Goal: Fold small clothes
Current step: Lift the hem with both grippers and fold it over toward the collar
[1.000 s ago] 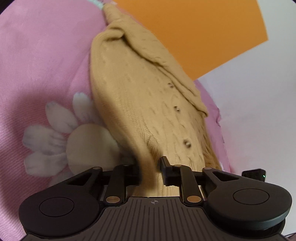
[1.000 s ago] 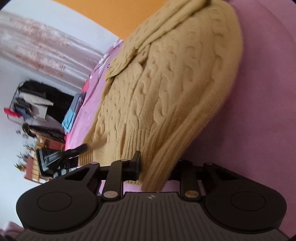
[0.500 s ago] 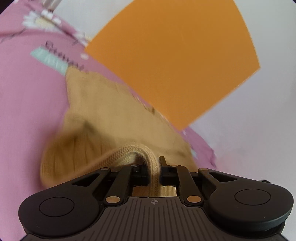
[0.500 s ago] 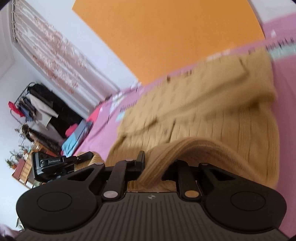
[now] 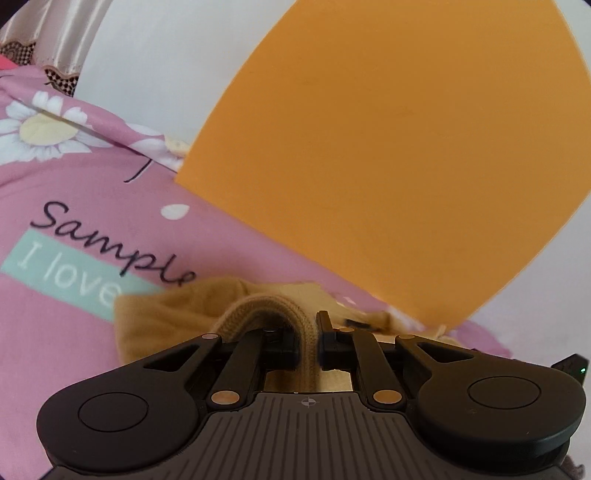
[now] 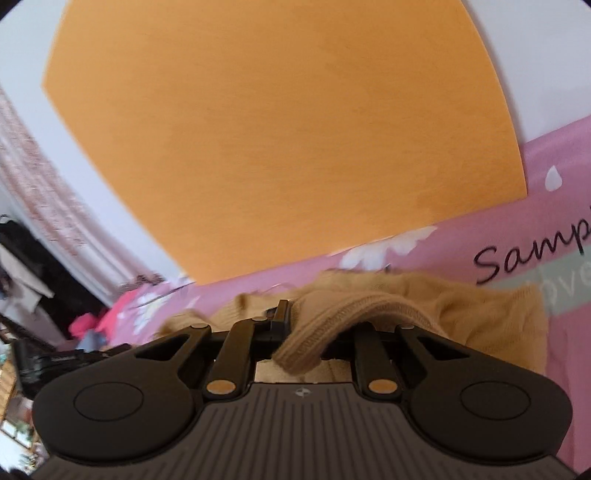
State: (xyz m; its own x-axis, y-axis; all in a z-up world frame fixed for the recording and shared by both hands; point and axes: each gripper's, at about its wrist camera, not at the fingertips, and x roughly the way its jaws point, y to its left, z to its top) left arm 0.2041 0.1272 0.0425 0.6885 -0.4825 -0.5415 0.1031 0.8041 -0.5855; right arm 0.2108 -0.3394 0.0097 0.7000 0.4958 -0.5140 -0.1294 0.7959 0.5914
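Note:
A small tan cable-knit cardigan [image 5: 159, 317] lies low on the pink bedsheet [image 5: 55, 325], mostly hidden behind my grippers. My left gripper [image 5: 307, 341] is shut on its ribbed hem, which loops up between the jaws. In the right wrist view the cardigan [image 6: 480, 306] spreads to the right, and my right gripper [image 6: 304, 341] is shut on another stretch of the ribbed hem, which drapes over its right finger. Both grippers point along the bed toward the headboard.
An orange headboard panel [image 5: 388, 147] stands against a white wall ahead. The pink sheet [image 6: 554, 229] has daisy prints and lettering. A curtain [image 5: 55, 33] hangs at far left. A cluttered clothes rack [image 6: 22, 266] and red items [image 6: 88, 321] lie left of the bed.
Both grippers have carried the hem forward toward the headboard and lowered it. The cardigan, hanging spread out a second ago, now lies bunched low on the sheet.

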